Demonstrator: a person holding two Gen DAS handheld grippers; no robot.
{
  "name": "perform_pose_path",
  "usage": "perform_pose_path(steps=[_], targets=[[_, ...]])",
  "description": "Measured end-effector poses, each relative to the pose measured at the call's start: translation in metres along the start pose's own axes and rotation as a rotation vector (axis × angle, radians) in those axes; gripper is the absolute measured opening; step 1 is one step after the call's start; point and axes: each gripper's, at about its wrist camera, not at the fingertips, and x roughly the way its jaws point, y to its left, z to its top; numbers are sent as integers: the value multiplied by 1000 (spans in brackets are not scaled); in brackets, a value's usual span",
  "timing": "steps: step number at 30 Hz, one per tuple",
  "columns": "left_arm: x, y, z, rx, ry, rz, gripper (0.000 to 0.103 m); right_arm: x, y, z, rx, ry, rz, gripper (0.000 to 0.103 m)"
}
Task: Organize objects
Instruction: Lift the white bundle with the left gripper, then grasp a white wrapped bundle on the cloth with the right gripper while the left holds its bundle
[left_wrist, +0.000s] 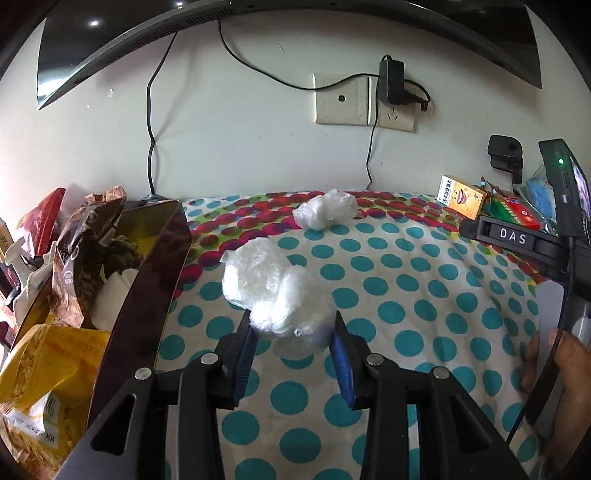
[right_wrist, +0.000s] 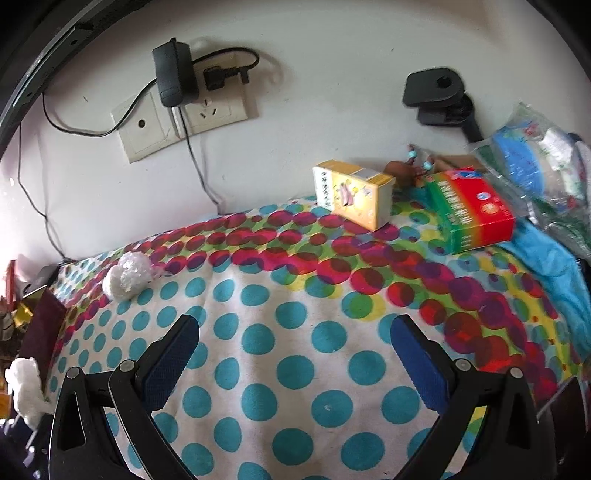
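Observation:
My left gripper (left_wrist: 291, 321) is shut on a crumpled clear plastic bag (left_wrist: 273, 284), squeezed between its blue pads (left_wrist: 243, 354) just above the polka-dot cloth (left_wrist: 406, 295). A second crumpled plastic bag (left_wrist: 327, 210) lies farther back near the wall; the right wrist view shows it at the far left (right_wrist: 129, 275). My right gripper (right_wrist: 294, 326) hovers over the cloth (right_wrist: 295, 369), open, with nothing between its fingers. Its body and the hand holding it (left_wrist: 565, 362) show at the right edge of the left wrist view.
An open dark red box (left_wrist: 147, 280) full of snack bags stands left of the held bag. A yellow carton (right_wrist: 352, 192), a red-green carton (right_wrist: 469, 210) and a bagged blue item (right_wrist: 524, 162) sit along the back right. Wall socket with adapter (right_wrist: 173, 74) behind.

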Motion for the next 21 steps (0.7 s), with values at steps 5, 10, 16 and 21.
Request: perform_pose_path(steps=[5, 10, 16, 21], targets=[[6, 15, -2, -72, 41, 17, 38, 14, -11, -1, 28, 71, 81, 103], [2, 20, -4, -98, 24, 34, 38, 22, 23, 1, -136, 99, 39, 103], [4, 27, -5, -128, 37, 32, 38, 40, 89, 1, -290, 141, 117, 103], [6, 39, -6, -195, 44, 30, 38, 62, 135, 6, -357, 165, 173, 103]])
